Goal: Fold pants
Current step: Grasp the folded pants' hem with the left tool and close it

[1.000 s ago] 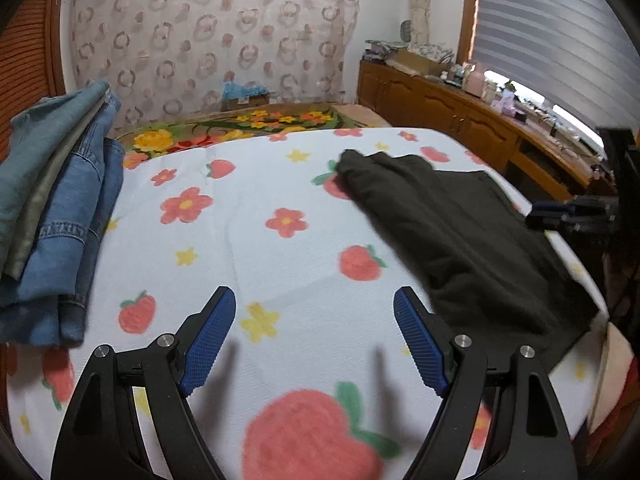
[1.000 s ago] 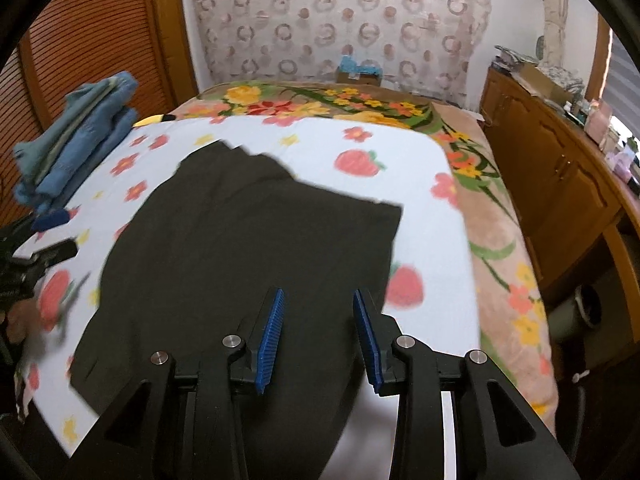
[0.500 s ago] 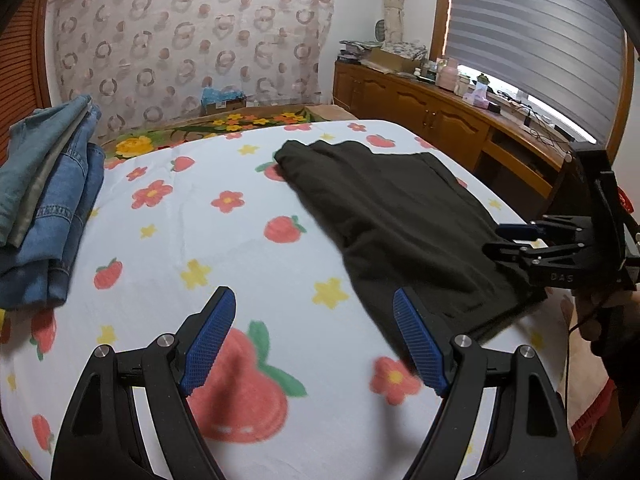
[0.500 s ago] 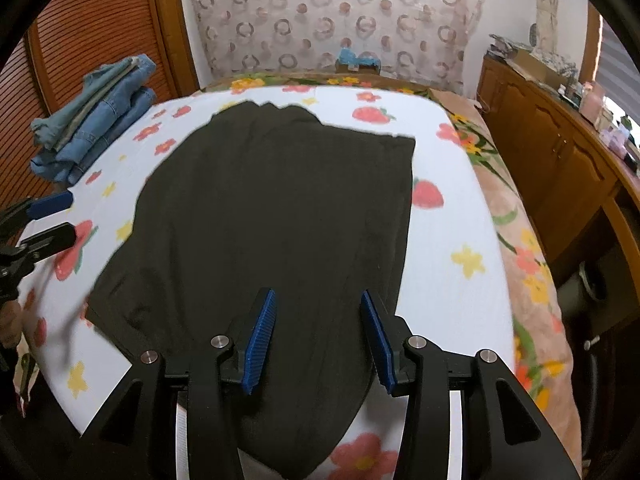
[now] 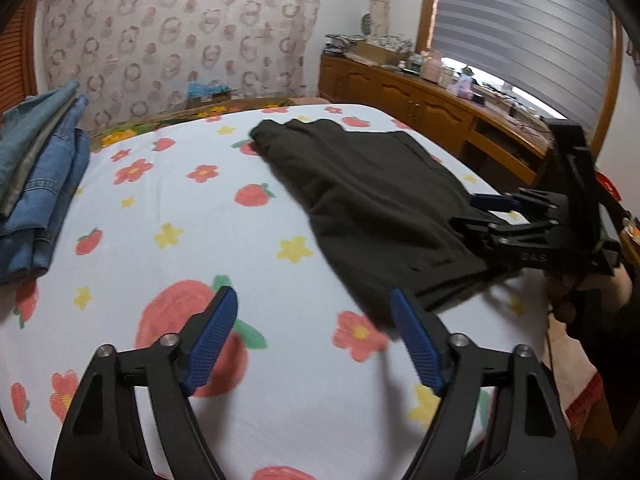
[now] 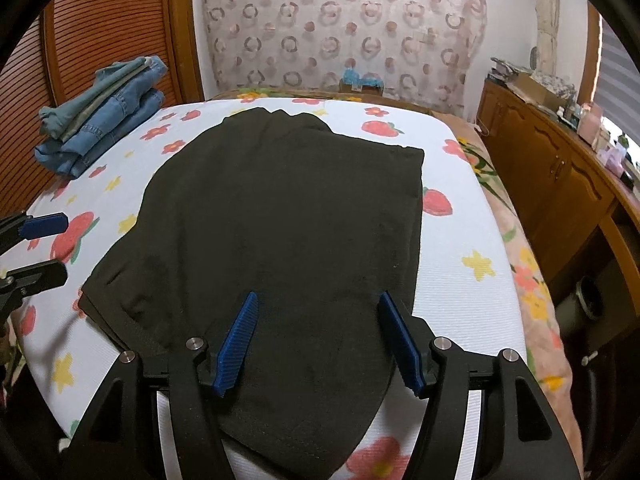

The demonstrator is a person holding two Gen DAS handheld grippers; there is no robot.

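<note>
Dark pants (image 5: 380, 188) (image 6: 288, 216) lie flat, folded lengthwise, on the strawberry-print sheet (image 5: 180, 208). My left gripper (image 5: 313, 304) hovers over bare sheet just left of the pants' near corner. Its jaws are closing and nothing is between them. My right gripper (image 6: 318, 300) hangs low over the near end of the pants. Its jaws are opening, the fabric lies under the gap, and the pads do not press on it. In the left wrist view the right gripper (image 5: 492, 208) shows at the pants' right edge. The left gripper (image 6: 44, 244) shows at the left rim of the right wrist view.
A stack of folded jeans (image 5: 36, 184) (image 6: 104, 116) sits at the bed's far left corner. A wooden cabinet (image 5: 420, 108) (image 6: 552, 168) with clutter on top runs along the right of the bed. A slatted wooden door (image 6: 100, 20) stands behind the jeans.
The right gripper's jaws have widened and it has sunk closer to the pants' near end. The left gripper has shifted toward the pants' near corner, its jaws slightly narrower.
</note>
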